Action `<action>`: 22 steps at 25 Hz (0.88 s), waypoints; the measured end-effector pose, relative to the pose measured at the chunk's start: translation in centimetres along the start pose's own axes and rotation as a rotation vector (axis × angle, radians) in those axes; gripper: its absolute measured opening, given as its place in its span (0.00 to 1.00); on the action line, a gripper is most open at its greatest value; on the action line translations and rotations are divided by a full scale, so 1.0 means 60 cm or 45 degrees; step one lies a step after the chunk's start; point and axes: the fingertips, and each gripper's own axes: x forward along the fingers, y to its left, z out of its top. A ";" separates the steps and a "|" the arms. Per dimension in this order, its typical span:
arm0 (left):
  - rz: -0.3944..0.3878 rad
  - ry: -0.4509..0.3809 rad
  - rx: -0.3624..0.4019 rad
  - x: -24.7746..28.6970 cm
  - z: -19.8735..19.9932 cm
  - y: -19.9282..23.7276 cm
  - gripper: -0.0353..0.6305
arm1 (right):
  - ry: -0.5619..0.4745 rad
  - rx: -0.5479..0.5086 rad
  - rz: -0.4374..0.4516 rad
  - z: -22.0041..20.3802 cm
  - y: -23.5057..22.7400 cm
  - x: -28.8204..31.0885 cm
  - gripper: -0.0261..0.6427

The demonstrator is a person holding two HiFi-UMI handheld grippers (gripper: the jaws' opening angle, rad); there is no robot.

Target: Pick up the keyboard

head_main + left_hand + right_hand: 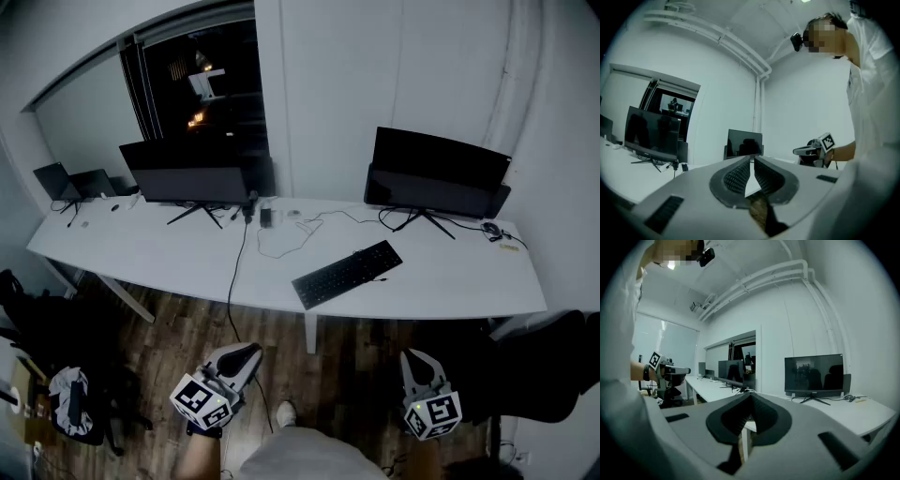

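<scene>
**Keyboard** (pixel 347 274): black, full width, lying flat on the worktop (pixel 141 253). It sits near the front edge, right of centre, askew with its right end farther back. Neither tool touches it.

**Worktop:** long and white, running along the far wall.

**Left monitor** (pixel 192 172): dark screen on a splayed stand, at the back of the worktop, left of centre.

**Right monitor** (pixel 436 173): dark screen on a similar stand, at the back right, behind the keyboard and to its right.

**Cable** (pixel 281 246): thin, looping loosely on the worktop between the two monitors, behind the keyboard's left end.

**Lead** (pixel 234 272): dark, crossing the worktop from the left monitor and dropping over the front edge.

**Window** (pixel 202 80): dark, behind the left monitor, with a few points of light in it.

**Floor** (pixel 159 323): dark wood planks in front of the worktop.

**Left tool** (pixel 242 354): held low over the floor in front of the worktop, well apart from the keyboard and pointing about level. Its jaws are clenched, the ribbed pads meet at the tips, and nothing is between them. A marker cube (pixel 202 401) sits at its rear.

**Right tool** (pixel 419 361): held low on the other side of the person (pixel 291 459), also short of the worktop and well apart from the keyboard. Its jaws are pressed together and empty.

**Person:** in a light top, standing between the two tools and facing the worktop.
</scene>
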 end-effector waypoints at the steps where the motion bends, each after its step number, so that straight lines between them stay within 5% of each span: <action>1: 0.003 0.004 -0.001 -0.001 -0.002 0.000 0.09 | 0.002 0.006 0.000 -0.006 0.000 0.001 0.04; 22: -0.016 0.045 -0.038 0.021 -0.031 -0.008 0.09 | -0.037 0.092 0.075 -0.008 -0.005 -0.001 0.04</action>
